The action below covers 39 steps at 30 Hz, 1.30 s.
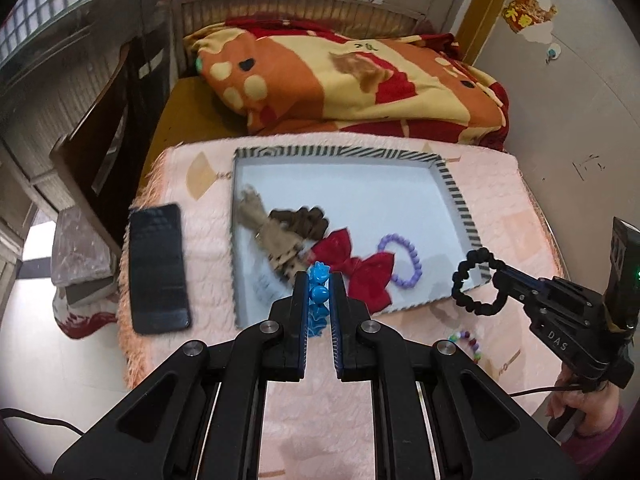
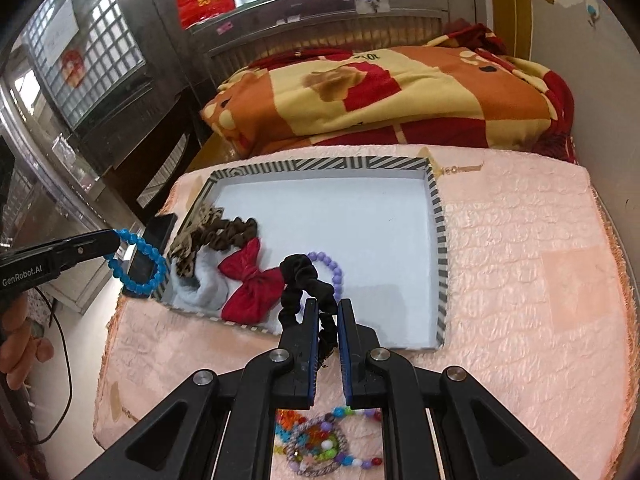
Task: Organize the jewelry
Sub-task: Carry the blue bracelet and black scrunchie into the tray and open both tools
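A shallow white tray with a striped rim (image 1: 456, 192) (image 2: 438, 216) lies on the pink mat. In it are a red bow (image 1: 360, 268) (image 2: 252, 280), leopard-print hair ties (image 1: 280, 236) (image 2: 216, 236) and a purple bead bracelet (image 1: 412, 264) (image 2: 336, 270). My left gripper (image 1: 319, 280) (image 2: 114, 248) is shut on a blue bead bracelet (image 1: 319, 292) (image 2: 140, 264), held over the tray's near left edge. My right gripper (image 2: 328, 308) (image 1: 500, 276) is shut on a black scrunchie (image 2: 308, 280) (image 1: 476, 288), above the tray's near right corner.
A black phone (image 1: 158, 268) (image 2: 154, 248) lies on the mat left of the tray. Colourful bead bracelets (image 2: 320, 440) (image 1: 468, 342) lie on the mat in front of the tray. A folded orange and red blanket (image 1: 340, 76) (image 2: 380, 96) lies behind.
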Each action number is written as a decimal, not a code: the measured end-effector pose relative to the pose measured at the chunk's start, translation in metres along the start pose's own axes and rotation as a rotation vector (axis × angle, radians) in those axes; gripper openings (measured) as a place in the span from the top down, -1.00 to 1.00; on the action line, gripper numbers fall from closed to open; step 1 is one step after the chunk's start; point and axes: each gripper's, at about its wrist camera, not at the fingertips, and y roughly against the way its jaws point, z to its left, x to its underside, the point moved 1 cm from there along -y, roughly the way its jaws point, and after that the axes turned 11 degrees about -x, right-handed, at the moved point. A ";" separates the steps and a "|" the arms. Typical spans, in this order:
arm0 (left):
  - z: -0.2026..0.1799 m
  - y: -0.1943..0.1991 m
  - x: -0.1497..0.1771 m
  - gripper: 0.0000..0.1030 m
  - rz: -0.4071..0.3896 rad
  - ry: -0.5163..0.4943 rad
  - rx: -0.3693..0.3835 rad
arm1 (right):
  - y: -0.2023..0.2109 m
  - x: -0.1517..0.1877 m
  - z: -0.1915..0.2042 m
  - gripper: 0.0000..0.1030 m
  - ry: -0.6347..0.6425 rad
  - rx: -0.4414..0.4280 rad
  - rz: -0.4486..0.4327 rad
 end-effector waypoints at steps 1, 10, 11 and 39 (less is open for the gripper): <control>-0.004 -0.002 -0.004 0.84 -0.001 -0.004 0.001 | -0.002 -0.003 -0.003 0.84 -0.004 0.001 0.001; -0.046 -0.038 -0.050 0.84 0.011 -0.051 0.009 | -0.034 -0.035 -0.030 0.84 -0.039 0.000 0.016; -0.051 -0.044 -0.055 0.84 0.017 -0.052 0.014 | -0.039 -0.038 -0.034 0.84 -0.045 -0.003 0.023; -0.047 -0.168 -0.053 0.49 0.239 0.055 -0.094 | -0.115 -0.062 -0.081 0.31 -0.159 0.034 0.127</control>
